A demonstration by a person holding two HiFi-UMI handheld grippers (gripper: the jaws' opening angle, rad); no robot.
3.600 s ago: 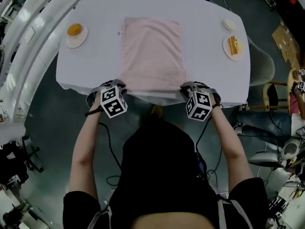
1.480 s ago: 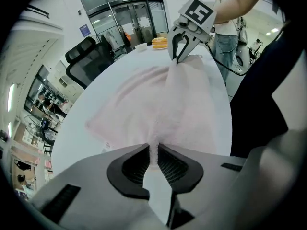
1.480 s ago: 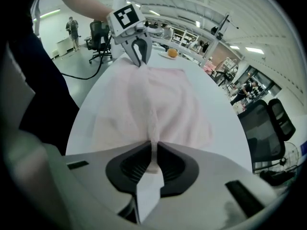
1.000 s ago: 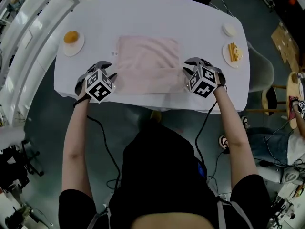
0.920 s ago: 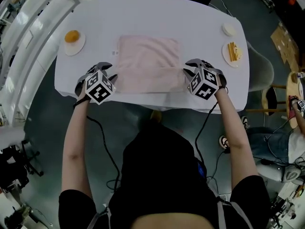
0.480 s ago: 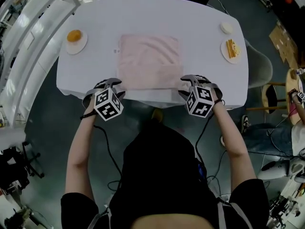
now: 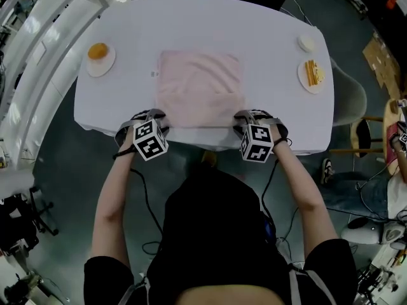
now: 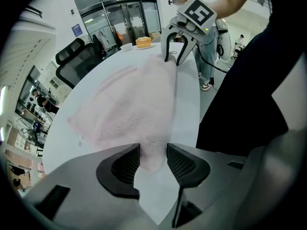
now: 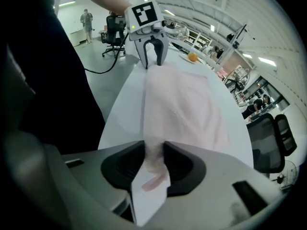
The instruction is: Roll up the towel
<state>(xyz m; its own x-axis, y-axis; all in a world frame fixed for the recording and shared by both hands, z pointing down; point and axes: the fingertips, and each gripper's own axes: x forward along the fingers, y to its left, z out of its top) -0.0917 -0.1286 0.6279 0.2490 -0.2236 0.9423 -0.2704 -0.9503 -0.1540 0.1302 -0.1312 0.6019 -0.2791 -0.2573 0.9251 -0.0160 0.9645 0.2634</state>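
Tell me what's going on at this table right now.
A person holds a two-jaw gripper in each hand at the near edge of a pale pink square towel spread on the white-covered table. Each gripper sits at one near corner. The left gripper is open, with its corner between the jaws. The right gripper has just been closing its jaws and now pinches the other corner. The towel lies mostly flat and is not yet a roll.
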